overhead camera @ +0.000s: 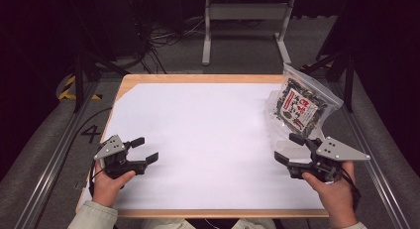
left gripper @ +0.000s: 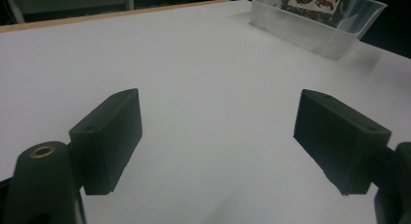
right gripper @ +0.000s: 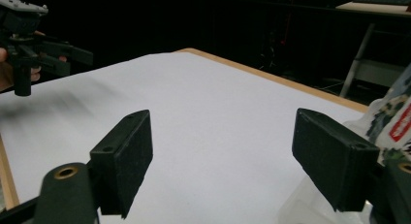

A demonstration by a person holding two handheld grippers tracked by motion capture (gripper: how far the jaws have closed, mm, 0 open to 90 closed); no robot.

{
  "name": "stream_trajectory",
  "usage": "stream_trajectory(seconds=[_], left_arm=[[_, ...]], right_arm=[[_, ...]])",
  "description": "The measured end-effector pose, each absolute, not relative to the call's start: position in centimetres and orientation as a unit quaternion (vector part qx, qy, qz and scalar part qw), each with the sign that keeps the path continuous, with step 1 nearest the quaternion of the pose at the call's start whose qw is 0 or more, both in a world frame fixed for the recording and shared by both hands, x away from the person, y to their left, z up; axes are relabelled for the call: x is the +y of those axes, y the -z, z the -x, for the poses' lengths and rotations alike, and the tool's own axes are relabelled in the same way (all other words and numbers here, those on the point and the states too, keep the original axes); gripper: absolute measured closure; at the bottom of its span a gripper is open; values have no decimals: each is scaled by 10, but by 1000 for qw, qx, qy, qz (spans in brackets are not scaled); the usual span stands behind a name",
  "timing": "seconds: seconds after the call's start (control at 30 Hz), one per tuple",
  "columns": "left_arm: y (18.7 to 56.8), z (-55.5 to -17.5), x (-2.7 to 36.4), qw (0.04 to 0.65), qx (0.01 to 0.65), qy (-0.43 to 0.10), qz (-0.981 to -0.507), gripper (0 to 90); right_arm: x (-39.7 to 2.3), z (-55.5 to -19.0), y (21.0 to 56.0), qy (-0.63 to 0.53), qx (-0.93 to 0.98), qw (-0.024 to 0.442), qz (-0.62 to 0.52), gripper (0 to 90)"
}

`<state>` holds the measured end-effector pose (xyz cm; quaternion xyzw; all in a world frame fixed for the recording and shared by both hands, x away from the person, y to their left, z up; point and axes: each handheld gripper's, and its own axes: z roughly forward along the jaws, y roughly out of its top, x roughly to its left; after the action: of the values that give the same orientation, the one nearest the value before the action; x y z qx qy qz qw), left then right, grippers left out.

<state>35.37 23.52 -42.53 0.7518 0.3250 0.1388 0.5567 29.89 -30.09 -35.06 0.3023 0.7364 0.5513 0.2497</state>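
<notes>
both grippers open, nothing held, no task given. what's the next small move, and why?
Probably ease the right gripper forward toward the snack bag standing in the clear bin. Its jaws stand open with nothing between them, and the bag sits just beyond them at the table's right side. The left gripper, also open, is far across the white sheet.

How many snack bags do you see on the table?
1. The snack bag stands in a clear plastic container at the table's far right, just ahead of the right tool. More bags may be hidden behind it.
</notes>
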Motion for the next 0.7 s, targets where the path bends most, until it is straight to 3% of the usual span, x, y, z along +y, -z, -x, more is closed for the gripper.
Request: stream_trajectory(seconds=[0.7], left_arm=[[432,-354,230,552,306,-134,-764,183]], right_arm=[[-272,-322,431,-501,778,216,-312,256]])
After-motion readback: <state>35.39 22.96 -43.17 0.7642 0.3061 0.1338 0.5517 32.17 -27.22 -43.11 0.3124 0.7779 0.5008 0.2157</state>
